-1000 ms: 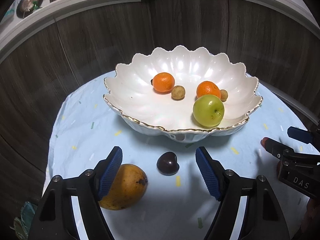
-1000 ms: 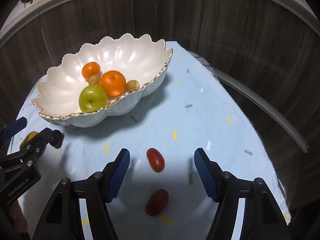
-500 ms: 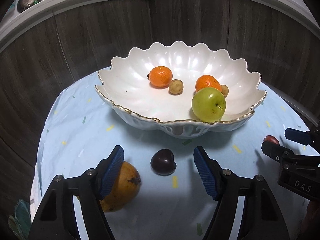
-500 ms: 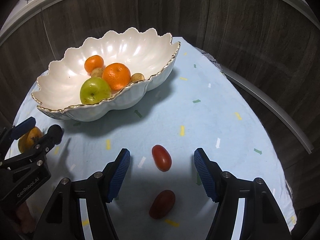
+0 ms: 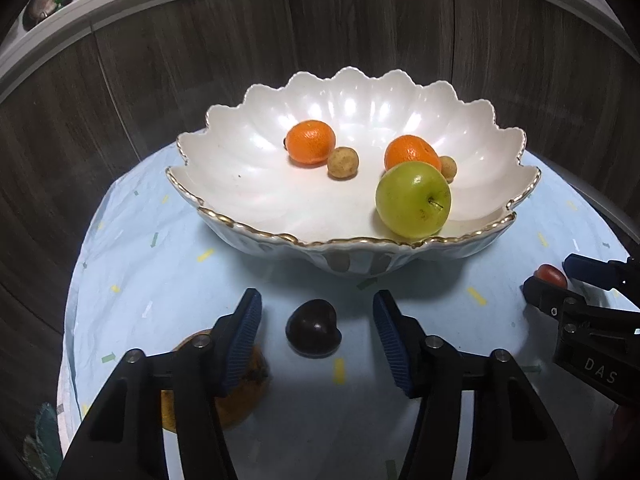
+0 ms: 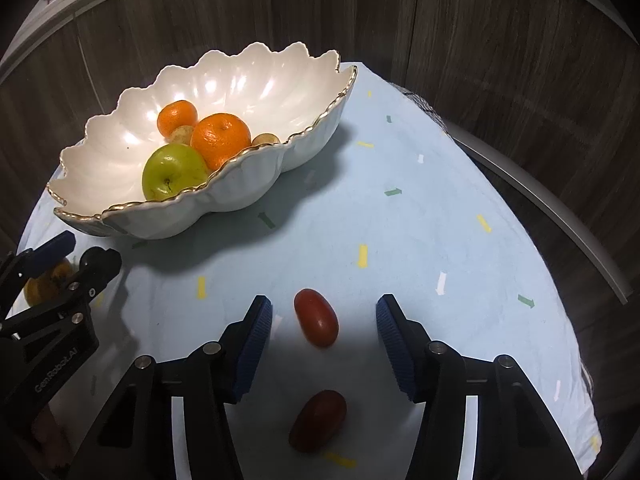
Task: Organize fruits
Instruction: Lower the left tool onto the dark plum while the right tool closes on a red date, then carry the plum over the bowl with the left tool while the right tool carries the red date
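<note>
Both grippers are pointing steeply down over the counter (image 6: 420, 208) in front of the scalloped bowl (image 5: 280, 200), the left gripper (image 5: 316, 328) closing its jaws around, not yet touching, a dark plum (image 5: 313, 333), the right gripper (image 6: 324, 330) closing likewise around a red tomato (image 6: 316, 317).

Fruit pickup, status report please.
Left gripper closing around plum, no contact yet. Right gripper closing around tomato, no contact. Bowl ahead, path clear.
</note>
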`<state>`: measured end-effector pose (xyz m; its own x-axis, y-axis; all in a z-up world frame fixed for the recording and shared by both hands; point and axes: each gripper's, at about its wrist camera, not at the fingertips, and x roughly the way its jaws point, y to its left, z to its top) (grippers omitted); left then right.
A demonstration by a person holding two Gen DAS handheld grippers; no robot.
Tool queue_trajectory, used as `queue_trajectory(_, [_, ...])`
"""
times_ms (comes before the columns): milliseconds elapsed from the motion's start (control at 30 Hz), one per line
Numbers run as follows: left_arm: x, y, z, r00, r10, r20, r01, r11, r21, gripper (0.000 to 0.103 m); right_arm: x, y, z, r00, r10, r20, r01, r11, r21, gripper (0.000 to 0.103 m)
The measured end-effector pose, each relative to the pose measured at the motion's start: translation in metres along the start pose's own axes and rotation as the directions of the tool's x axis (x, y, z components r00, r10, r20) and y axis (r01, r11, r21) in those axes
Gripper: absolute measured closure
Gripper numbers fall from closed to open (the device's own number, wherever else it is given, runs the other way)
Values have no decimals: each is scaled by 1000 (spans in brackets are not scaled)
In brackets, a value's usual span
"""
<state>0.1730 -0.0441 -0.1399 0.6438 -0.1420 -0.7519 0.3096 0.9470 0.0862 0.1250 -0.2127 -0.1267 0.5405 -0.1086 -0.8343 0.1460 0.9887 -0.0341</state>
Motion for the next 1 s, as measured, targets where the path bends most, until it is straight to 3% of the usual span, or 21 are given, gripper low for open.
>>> queue_trajectory(167, [4,-4,-3,999,7,-34,-7,1000,17,57,-1,1,0,1000,0,6,0,1000,-10,59])
queue_trajectory(333, [4,-4,-5,999,17,-45,-16,1000,21,66,-2,5,-1,1000,16,10,-16,999,-31,79])
queue_trajectory(567, [5,-5,-6,997,64,-50,-62,997,47,75,-3,7,-1,1000,19,10,-18,999,-42,83])
queue_trajectory(1000, [0,-3,-2,997,49,-54,-48,998,28,76,-9,7,2,999,37,25,-36,999,-41,84])
